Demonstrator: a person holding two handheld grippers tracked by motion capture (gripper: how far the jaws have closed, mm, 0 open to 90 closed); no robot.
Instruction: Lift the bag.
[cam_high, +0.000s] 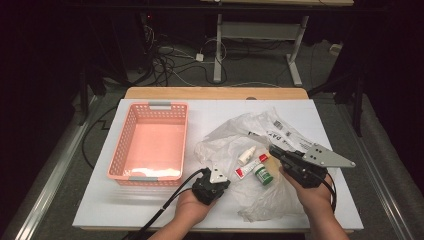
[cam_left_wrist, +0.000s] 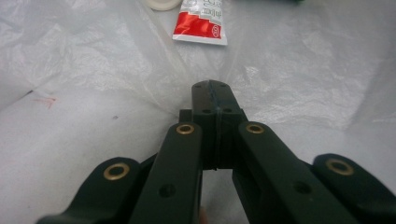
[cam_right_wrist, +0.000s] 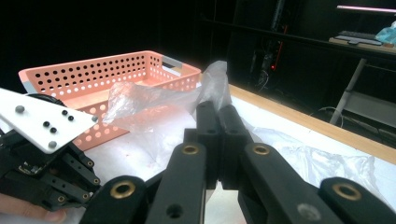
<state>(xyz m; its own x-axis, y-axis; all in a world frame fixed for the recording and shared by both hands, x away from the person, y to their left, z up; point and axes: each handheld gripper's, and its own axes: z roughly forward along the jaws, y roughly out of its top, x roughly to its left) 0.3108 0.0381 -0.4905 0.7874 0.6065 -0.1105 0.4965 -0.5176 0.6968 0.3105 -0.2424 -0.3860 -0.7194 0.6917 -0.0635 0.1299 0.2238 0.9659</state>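
Observation:
A clear plastic bag (cam_high: 260, 132) lies crumpled at the table's right, holding a small white bottle (cam_high: 247, 155), a red-and-white tube (cam_high: 251, 166) and a green-capped jar (cam_high: 263, 175). My left gripper (cam_high: 214, 169) sits at the bag's near left edge. In the left gripper view its jaws are shut (cam_left_wrist: 212, 88) on the bag's film, whose creases run out from the tip, with the tube (cam_left_wrist: 201, 23) beyond. My right gripper (cam_high: 272, 149) is at the bag's right side, shut (cam_right_wrist: 217, 109) on a pinch of film (cam_right_wrist: 212, 77) that stands up above the tips.
A pink perforated basket (cam_high: 150, 142) stands on the left half of the white table top (cam_high: 300, 107), with nothing showing inside. In the right gripper view the basket (cam_right_wrist: 116, 70) lies behind the left gripper (cam_right_wrist: 42, 154). Cables and desk legs lie on the floor beyond the far edge.

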